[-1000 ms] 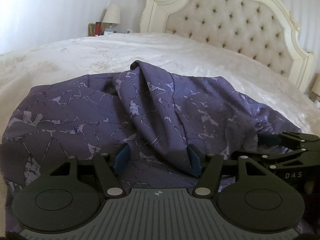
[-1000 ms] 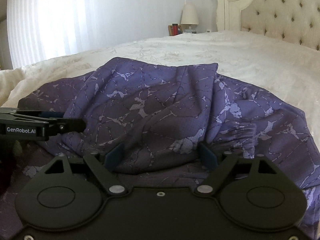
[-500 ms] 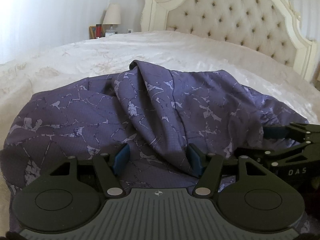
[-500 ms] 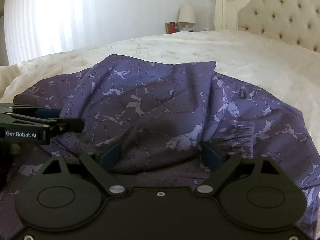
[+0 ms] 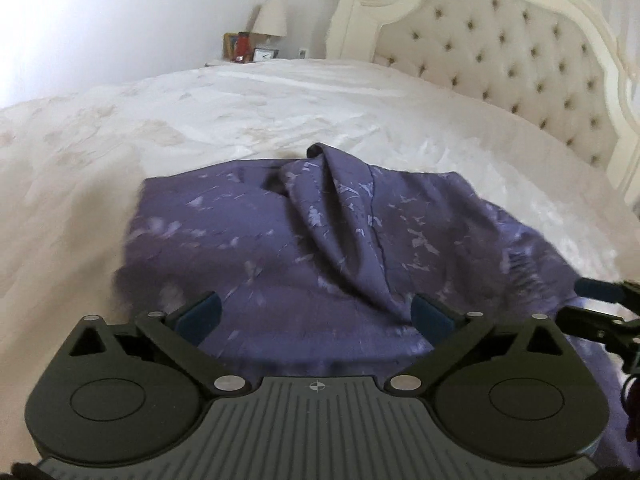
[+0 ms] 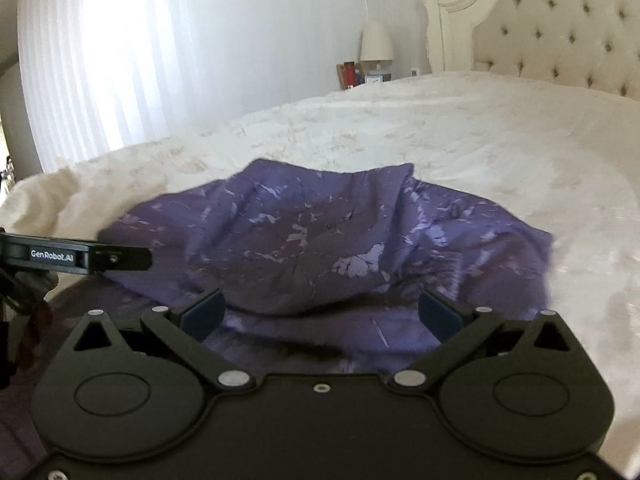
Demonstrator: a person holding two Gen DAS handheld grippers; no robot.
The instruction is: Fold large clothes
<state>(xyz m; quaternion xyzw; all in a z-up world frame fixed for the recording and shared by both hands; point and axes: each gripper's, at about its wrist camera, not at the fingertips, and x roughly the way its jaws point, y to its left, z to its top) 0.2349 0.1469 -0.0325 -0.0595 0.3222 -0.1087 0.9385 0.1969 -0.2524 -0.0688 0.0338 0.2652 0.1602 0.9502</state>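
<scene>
Garment on bed, beneath opening left hand-held gripper, unheld.

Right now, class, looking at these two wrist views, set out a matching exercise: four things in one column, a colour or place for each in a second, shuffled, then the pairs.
Things:
1. garment
2. lamp
3. headboard
4. curtain

Descriptions:
A. tufted, cream, at the head of the bed
B. purple with pale marks, crumpled on the bedspread
C. white, lit by daylight
D. beyond the bed's far edge, beside a red item

Pairs: 1-B, 2-D, 3-A, 4-C
</scene>
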